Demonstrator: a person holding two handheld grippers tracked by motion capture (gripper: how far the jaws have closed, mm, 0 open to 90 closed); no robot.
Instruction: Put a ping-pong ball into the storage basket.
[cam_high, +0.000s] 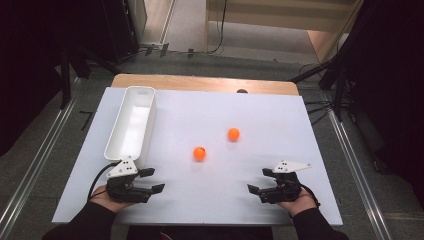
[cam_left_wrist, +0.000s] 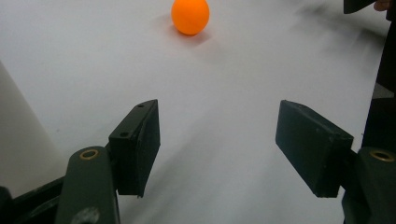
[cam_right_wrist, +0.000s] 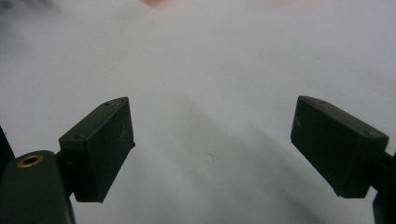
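Left hand-held gripper (cam_high: 152, 181) near front-left corner of white tabletop (cam_high: 260, 107), jaws apart, nothing between them; right hand-held gripper (cam_high: 256, 181) near front-right corner, jaws wide, likewise empty. Nearer small orange plastic ball (cam_high: 199, 153) mid-tabletop, well apart from both; second orange ball (cam_high: 233, 133) just beyond, toward right edge. Risk judged: round, light balls likely to roll off if nudged by one jaw before closure. Long white plastic bin (cam_high: 131, 122) along left edge, just ahead of left hand-held gripper, empty. Path to balls unobstructed.

balls (cam_high: 199, 153) – orange; bin (cam_high: 131, 125) – white; table (cam_high: 210, 200) – white; tongs (cam_high: 156, 180) – black
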